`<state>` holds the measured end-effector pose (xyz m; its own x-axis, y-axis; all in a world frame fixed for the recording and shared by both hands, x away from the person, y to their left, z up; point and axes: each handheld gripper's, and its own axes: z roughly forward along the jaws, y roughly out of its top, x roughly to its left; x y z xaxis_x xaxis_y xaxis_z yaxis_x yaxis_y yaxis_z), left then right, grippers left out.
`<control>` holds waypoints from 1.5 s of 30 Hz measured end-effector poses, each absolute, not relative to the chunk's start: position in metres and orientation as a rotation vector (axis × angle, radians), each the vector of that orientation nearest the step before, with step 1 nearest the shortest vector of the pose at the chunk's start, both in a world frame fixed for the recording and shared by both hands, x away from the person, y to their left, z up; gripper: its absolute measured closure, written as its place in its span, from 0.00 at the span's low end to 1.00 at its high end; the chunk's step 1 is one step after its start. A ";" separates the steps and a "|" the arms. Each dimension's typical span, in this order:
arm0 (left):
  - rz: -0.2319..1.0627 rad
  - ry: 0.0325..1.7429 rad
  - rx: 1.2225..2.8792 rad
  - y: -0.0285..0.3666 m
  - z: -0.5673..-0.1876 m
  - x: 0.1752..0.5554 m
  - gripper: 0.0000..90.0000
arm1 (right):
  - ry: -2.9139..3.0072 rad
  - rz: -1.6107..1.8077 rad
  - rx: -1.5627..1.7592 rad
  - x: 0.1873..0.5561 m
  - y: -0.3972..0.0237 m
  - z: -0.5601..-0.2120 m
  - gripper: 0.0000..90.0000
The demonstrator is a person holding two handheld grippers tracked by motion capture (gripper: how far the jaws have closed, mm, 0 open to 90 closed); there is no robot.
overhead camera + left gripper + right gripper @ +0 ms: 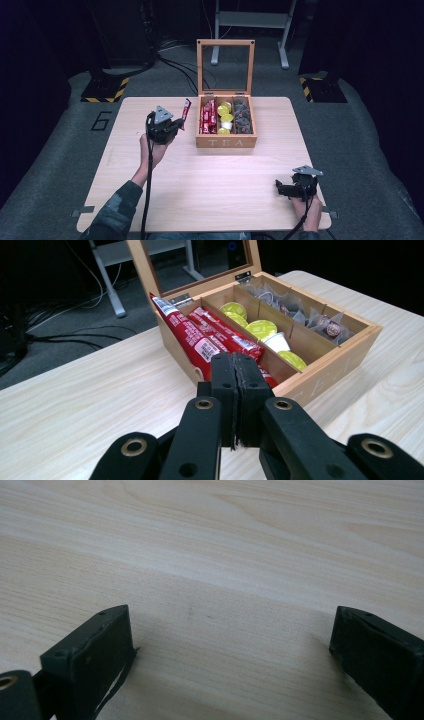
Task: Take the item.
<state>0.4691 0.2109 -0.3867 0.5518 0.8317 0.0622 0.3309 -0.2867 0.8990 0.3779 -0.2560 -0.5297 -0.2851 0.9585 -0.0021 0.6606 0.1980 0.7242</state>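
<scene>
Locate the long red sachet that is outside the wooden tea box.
The long red sachet is pinched in the left claw, held above the table just left of the open wooden tea box.

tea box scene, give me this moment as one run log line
left gripper: shut on red sachet, left of tea box | right gripper: open, over bare table | box lid: open

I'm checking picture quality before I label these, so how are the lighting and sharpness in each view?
High view: the table is brightly lit, the surrounding floor falls off into dark, and the image is soft. Left gripper view: the tea box is fairly sharp, the background dim, with the left gripper holding a red sachet. Right gripper view: evenly lit wood grain, and the right gripper has slightly blurred pads.
</scene>
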 end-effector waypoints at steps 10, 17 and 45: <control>0.690 0.944 1.858 0.222 -0.388 0.458 0.98 | 2.020 0.864 1.506 0.378 -0.256 -0.530 0.03; 0.697 0.950 1.866 0.228 -0.394 0.451 0.98 | 2.021 0.864 1.506 0.378 -0.256 -0.530 0.03; 0.634 1.047 1.893 0.251 -0.438 0.443 0.98 | 2.019 0.863 1.507 0.378 -0.256 -0.530 0.03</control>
